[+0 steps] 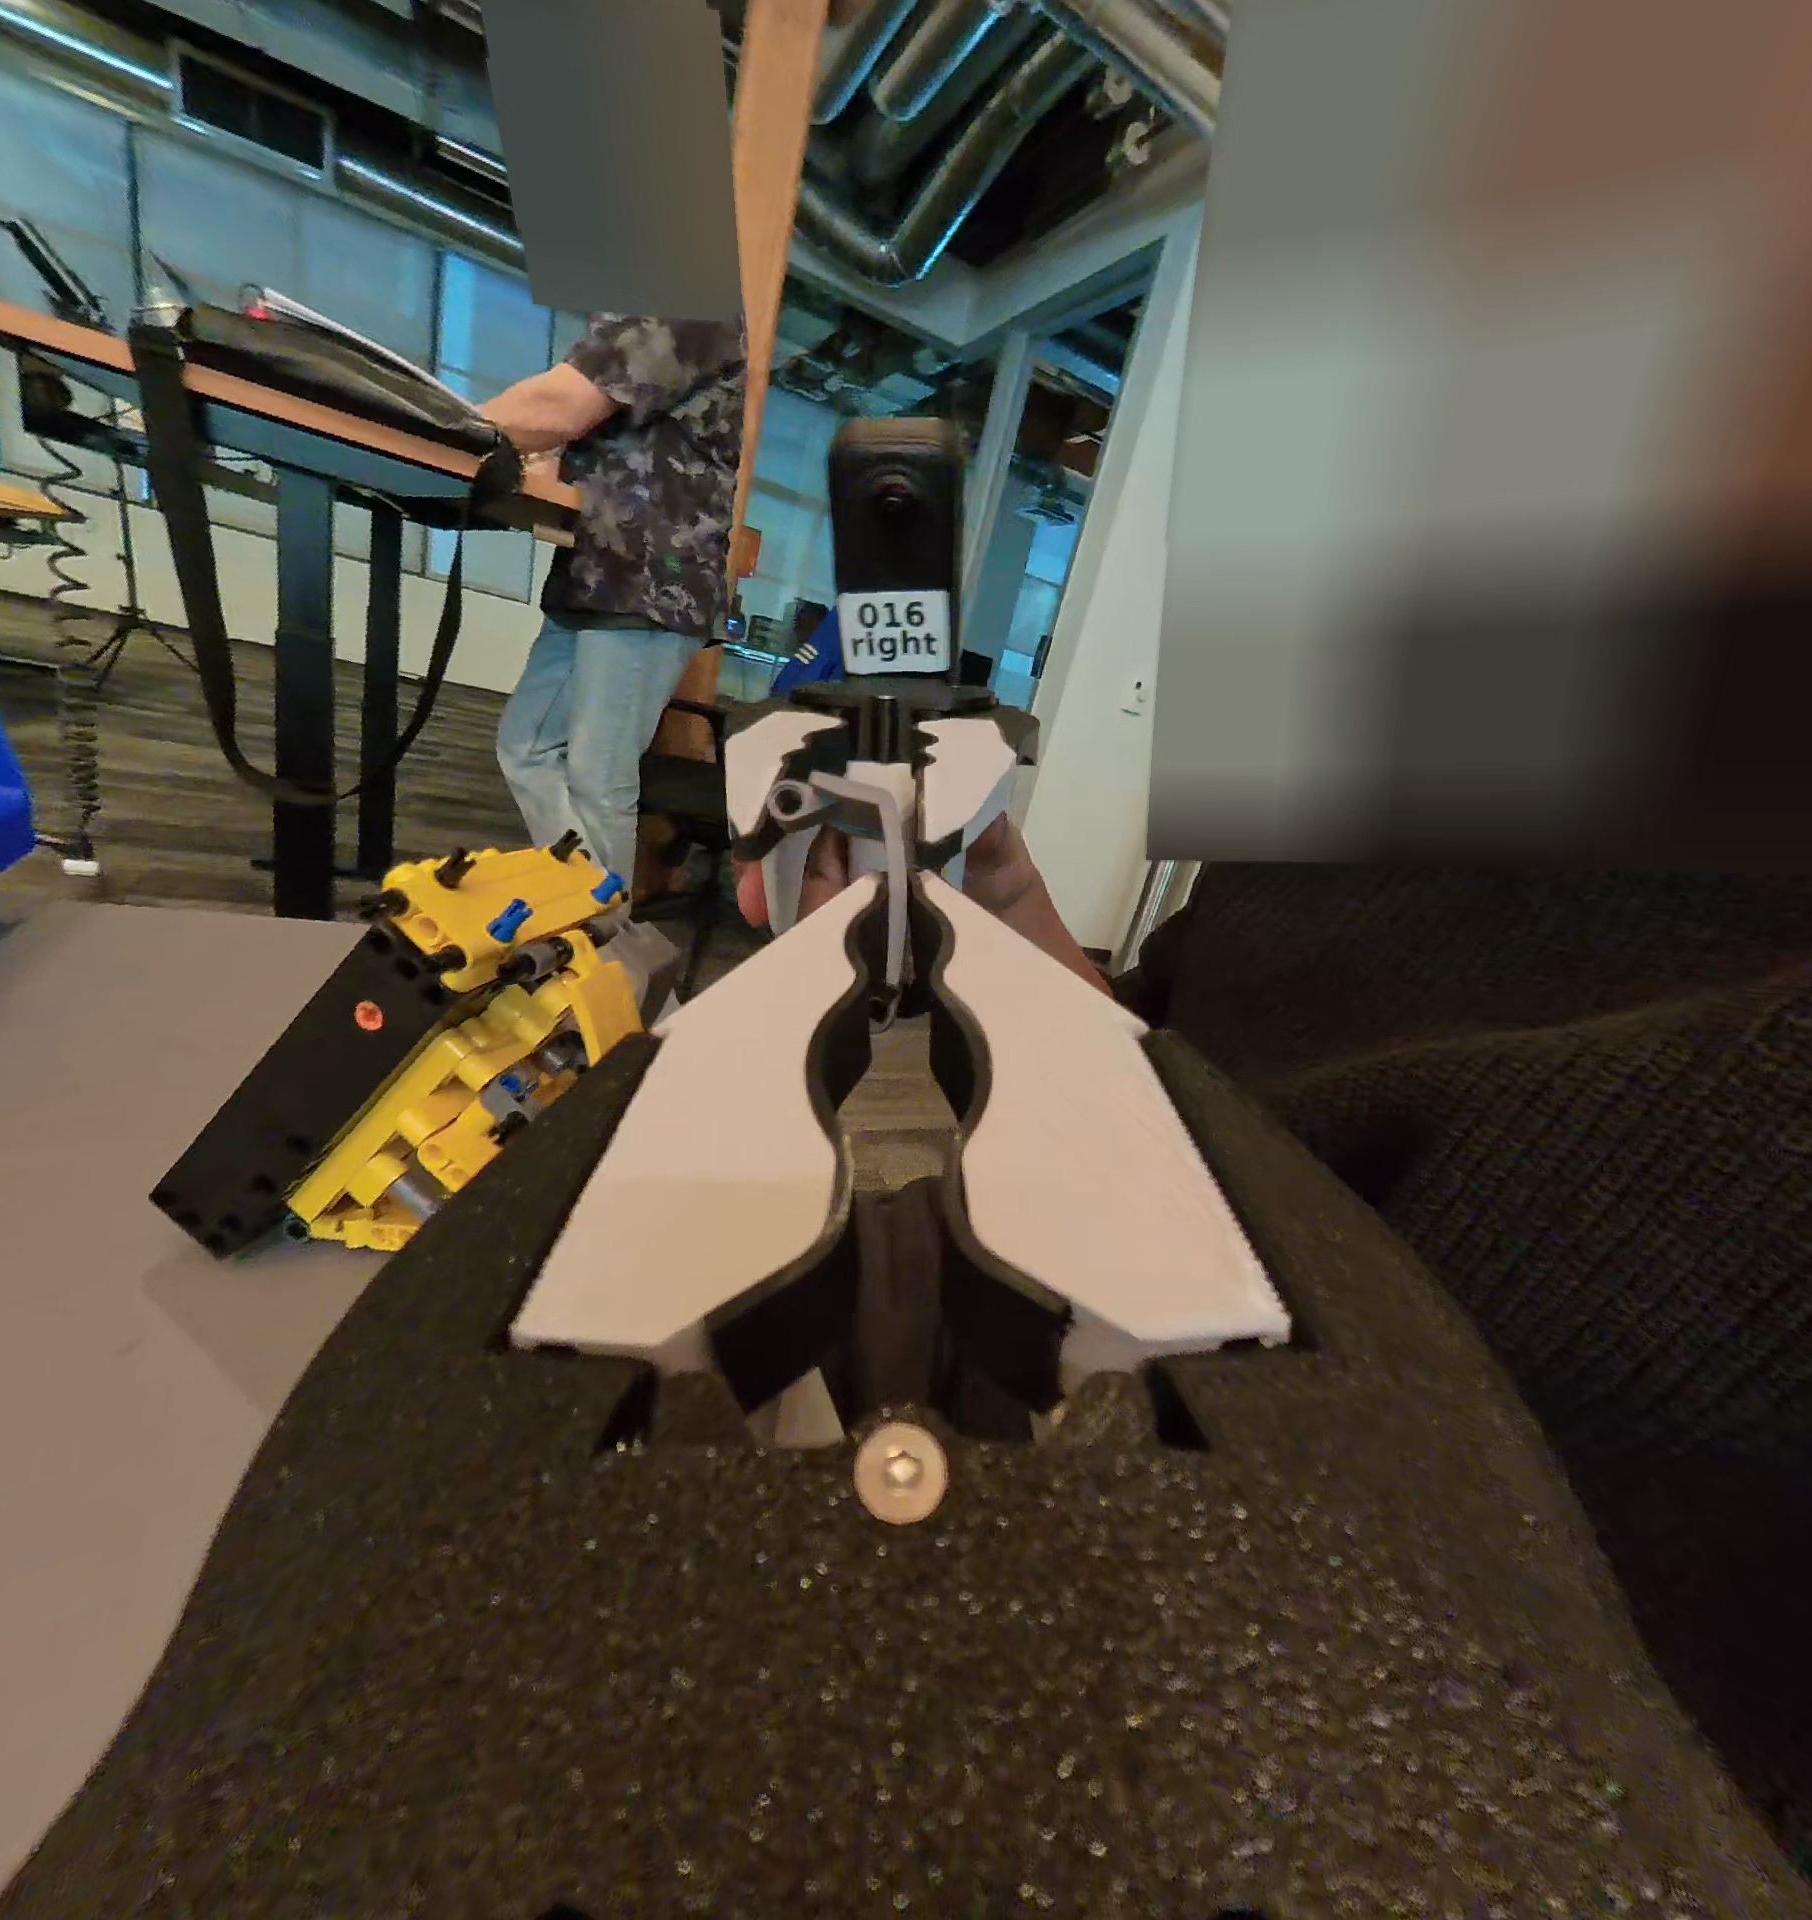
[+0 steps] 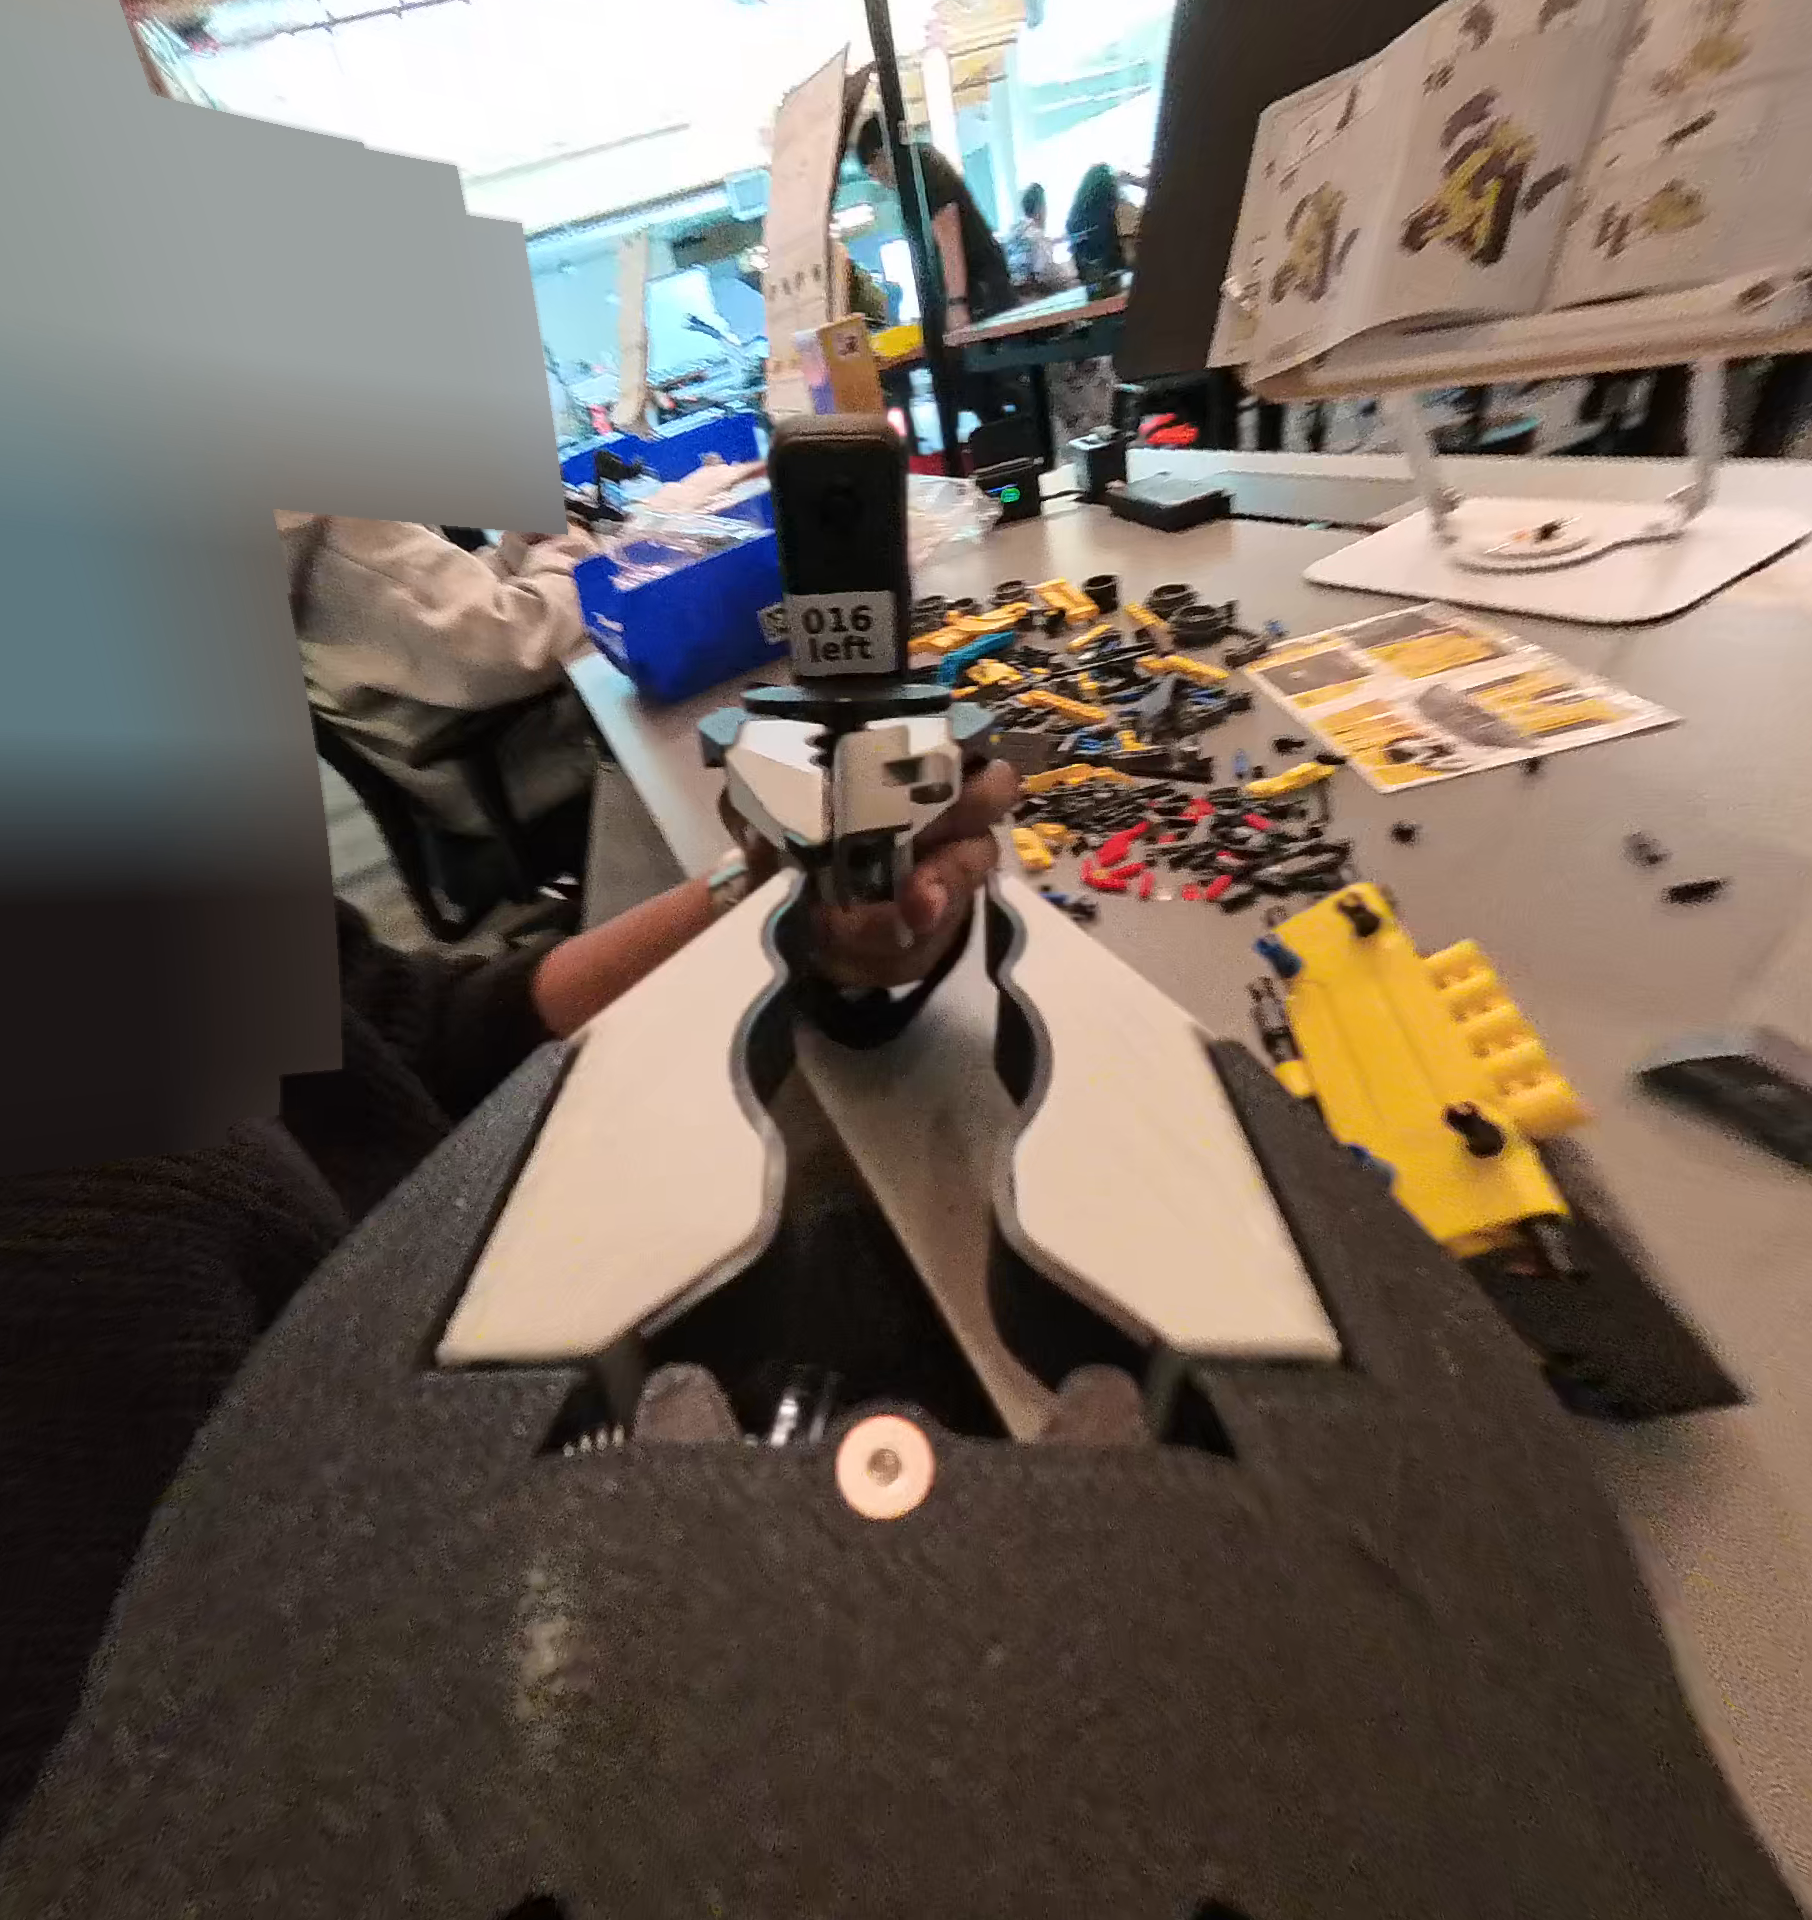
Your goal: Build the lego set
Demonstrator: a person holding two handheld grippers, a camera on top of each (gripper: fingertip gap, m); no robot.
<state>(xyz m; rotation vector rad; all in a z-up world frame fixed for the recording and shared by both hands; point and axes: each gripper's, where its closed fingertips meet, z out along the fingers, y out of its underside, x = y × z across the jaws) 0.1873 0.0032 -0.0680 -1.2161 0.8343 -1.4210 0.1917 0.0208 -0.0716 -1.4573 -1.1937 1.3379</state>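
The left gripper (image 1: 897, 894) is clamped on a grey angled part (image 1: 886, 831), held in the air to the right of the yellow brick model (image 1: 486, 1039). The right gripper (image 2: 886, 891) faces it, jaws spread and empty. Risk: the pinch is narrow, so the part may pivot or drop.

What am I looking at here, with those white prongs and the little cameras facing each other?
There is no robot. A person holds a two-fingered clamp in each hand, and each clamp carries a camera that looks along its white fingers. One picture is from the left gripper, the other from the right gripper. They face each other, so each sees the other. The left one is shut on a grey angled piece; the right one is open. On the table lie a yellow and black brick model, a pile of loose parts, a leaflet and a blue bin. An open booklet rests on a stand.
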